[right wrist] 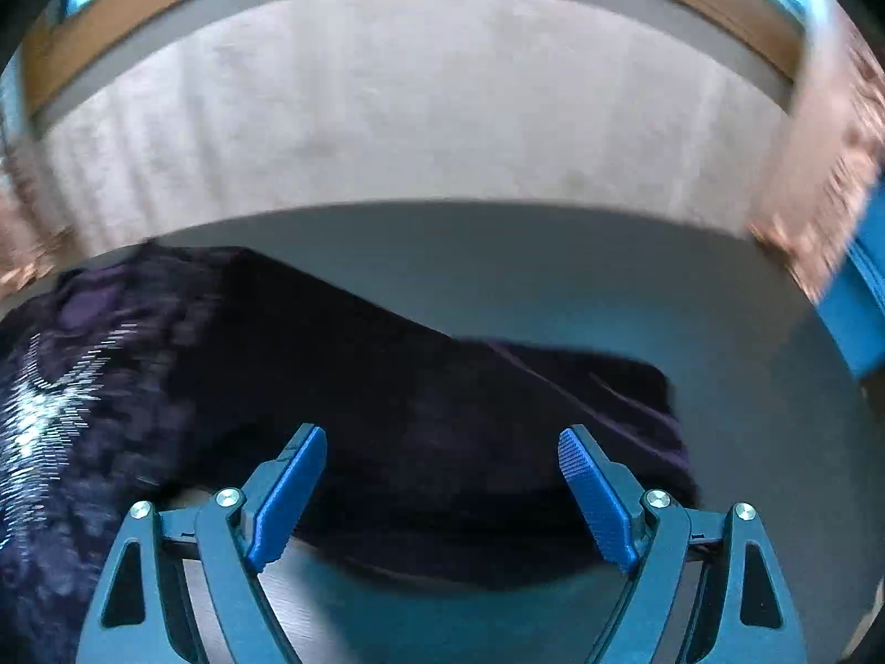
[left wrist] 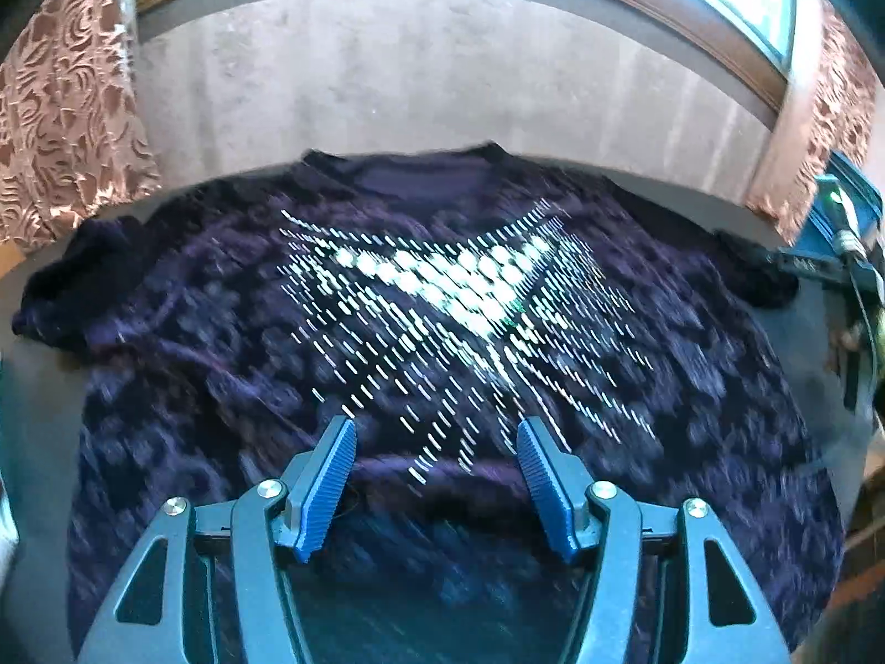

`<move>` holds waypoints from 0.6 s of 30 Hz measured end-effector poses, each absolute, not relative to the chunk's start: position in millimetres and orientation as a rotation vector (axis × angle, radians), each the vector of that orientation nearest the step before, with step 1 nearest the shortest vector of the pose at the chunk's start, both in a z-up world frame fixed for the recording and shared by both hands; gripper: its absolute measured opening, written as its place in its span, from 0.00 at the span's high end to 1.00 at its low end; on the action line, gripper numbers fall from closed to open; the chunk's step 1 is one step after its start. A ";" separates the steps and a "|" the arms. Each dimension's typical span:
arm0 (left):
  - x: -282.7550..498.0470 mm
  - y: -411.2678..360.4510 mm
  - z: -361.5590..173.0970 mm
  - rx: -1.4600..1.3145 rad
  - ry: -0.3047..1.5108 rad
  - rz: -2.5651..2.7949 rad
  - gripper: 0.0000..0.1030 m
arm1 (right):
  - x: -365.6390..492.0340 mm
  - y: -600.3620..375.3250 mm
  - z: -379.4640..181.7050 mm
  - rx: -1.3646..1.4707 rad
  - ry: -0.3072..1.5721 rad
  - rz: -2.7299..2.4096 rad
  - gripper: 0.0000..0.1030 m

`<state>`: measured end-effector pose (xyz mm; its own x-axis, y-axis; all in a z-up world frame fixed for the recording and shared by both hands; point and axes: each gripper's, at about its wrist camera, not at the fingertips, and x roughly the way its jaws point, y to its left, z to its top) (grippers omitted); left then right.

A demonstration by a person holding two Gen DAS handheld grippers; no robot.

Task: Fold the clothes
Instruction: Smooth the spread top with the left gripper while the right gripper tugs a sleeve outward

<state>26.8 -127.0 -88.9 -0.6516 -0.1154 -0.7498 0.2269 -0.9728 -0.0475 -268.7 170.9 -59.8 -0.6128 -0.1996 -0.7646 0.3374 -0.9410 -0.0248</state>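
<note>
A dark purple patterned top [left wrist: 221,343] with a shiny sequin design [left wrist: 459,288] on its chest lies spread flat on a grey table [left wrist: 802,332], neckline at the far side. My left gripper [left wrist: 437,431] hovers above its lower middle, jaws open, nothing between the blue pads [left wrist: 326,492]. In the right wrist view the same top [right wrist: 387,387] shows its right sleeve stretched out over the grey table [right wrist: 553,265]. My right gripper [right wrist: 442,442] hangs open over that sleeve, and no cloth is pinched between its fingers [right wrist: 594,492]. Both views are motion-blurred.
A pale wall [left wrist: 442,66] under a wooden sill runs behind the table. Patterned pink-brown curtains [left wrist: 61,110] hang at both sides. The other gripper's teal body [left wrist: 846,232] shows at the right edge of the left wrist view. A blue object [right wrist: 863,299] stands at the table's right edge.
</note>
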 end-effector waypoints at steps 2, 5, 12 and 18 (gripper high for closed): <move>29.8 -115.9 -91.4 1.222 0.111 -2.685 0.40 | -274.0 182.8 -67.1 1.221 0.216 -2.581 0.37; 32.9 -111.1 -92.7 1.229 0.052 -2.691 0.39 | -280.7 196.0 -72.7 1.241 0.135 -2.579 0.74; 32.7 -107.8 -95.1 1.222 0.011 -2.687 0.35 | -287.4 314.2 -60.2 1.256 -0.450 -2.693 0.98; 31.1 -106.3 -97.1 1.211 -0.009 -2.677 0.32 | -264.8 376.0 -60.4 1.217 -0.725 -2.627 0.93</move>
<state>31.1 -106.3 -97.1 -0.6430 -0.1866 -0.7428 0.1813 -0.9794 0.0891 -264.8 376.0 -60.4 -0.6572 -0.3346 -0.6754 -0.0592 -0.8704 0.4888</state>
